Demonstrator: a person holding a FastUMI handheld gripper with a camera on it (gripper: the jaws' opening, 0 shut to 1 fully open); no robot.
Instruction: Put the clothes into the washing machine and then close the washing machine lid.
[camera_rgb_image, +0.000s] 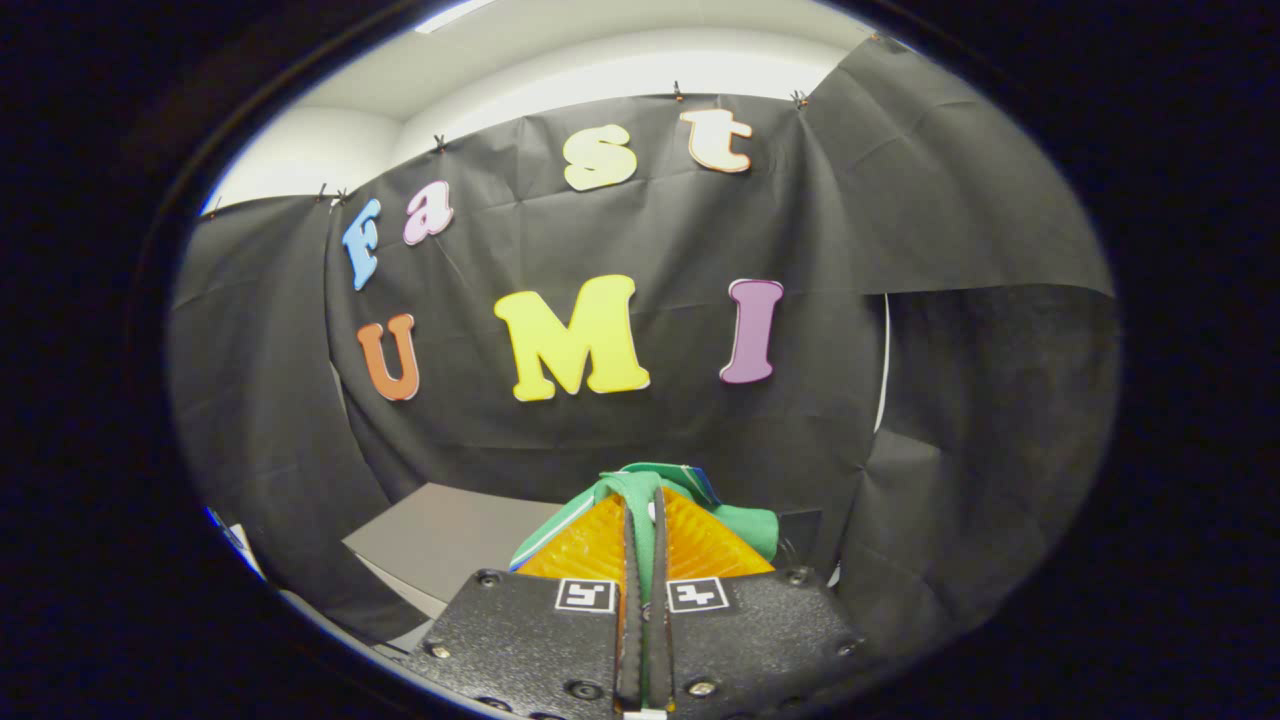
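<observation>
Garment (640, 495) clamped in the closed gripper (643, 525), held up in the air.
Green cloth is pinched between both fingers and bunches past the tips; beyond lies a grey flat surface (440, 540). Carrying step, likely; next comes lowering it into the washer.

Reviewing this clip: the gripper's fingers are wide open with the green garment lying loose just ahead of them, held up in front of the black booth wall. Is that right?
Not quite. In the gripper view the gripper is shut on the green garment: the fingers are pressed together with the fabric pinched between them and draping over their tips. The rest holds: it is held up in front of the black booth wall.
</observation>
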